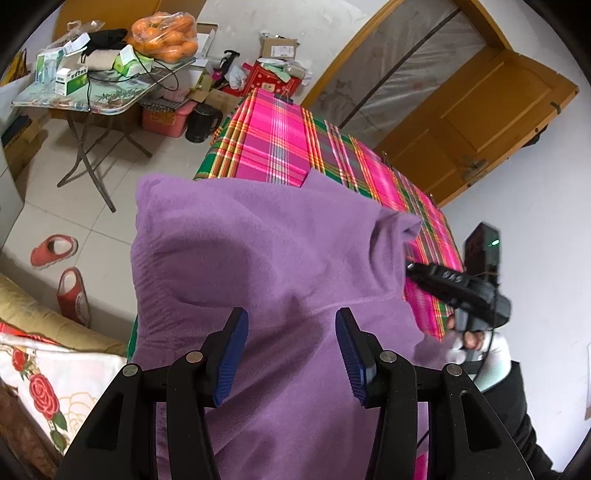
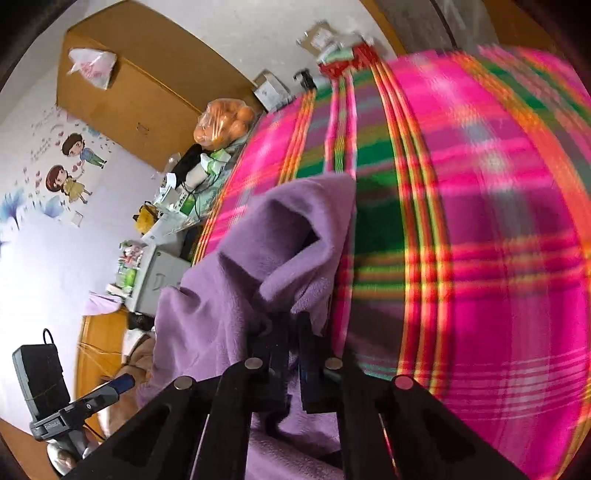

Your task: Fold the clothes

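Note:
A purple fleece garment (image 1: 258, 258) lies over the near end of a table covered with a pink, green and orange plaid cloth (image 1: 280, 144). My left gripper (image 1: 291, 325) is open just above the garment, blue pads (image 1: 232, 354) apart, holding nothing. My right gripper (image 2: 293, 325) is shut on a bunched corner of the garment (image 2: 280, 251) and holds it raised over the plaid cloth (image 2: 480, 258). The right gripper also shows in the left wrist view (image 1: 410, 267), at the garment's right edge. The left gripper shows at the lower left of the right wrist view (image 2: 123, 382).
A folding table (image 1: 103, 99) with boxes and a bag of oranges (image 1: 164, 35) stands to the left. Red slippers (image 1: 55, 251) lie on the tiled floor. A rose-patterned bedcover (image 1: 48, 384) is at the near left. A wooden door (image 1: 480, 122) stands behind the table.

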`<state>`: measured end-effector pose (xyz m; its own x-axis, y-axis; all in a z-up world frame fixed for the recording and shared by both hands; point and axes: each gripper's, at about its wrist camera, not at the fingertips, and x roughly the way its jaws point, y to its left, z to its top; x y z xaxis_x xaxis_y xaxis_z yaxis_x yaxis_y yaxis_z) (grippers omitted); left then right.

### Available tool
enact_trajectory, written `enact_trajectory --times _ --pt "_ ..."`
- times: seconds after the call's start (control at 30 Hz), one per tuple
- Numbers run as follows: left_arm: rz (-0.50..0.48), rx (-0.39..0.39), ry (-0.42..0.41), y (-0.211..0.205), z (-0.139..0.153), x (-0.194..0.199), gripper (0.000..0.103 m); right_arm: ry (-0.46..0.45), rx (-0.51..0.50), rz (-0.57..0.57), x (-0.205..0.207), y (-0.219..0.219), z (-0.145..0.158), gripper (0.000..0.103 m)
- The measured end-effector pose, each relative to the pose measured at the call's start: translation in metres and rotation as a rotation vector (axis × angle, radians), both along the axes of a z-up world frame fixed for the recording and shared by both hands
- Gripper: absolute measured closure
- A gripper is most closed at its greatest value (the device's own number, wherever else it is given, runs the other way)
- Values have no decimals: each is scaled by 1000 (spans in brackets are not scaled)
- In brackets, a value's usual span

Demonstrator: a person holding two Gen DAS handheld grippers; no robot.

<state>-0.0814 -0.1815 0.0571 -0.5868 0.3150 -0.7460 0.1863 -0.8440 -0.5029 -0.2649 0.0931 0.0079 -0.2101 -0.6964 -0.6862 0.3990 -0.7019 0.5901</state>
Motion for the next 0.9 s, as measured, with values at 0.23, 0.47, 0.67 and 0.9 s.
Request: enact_trajectory --times 0.23,0.47,0.67,0.9 --pt "-17 -6 -22 3 -6 0 52 222 30 -82 2 24 67 99" --pt "-29 -17 -28 7 -8 -1 52 513 120 -155 27 52 137 99" --pt "-33 -15 -25 8 -7 0 52 486 191 -73 35 54 115 95" --pt "-37 -18 -24 11 -6 0 52 324 132 -141 32 87 50 54"
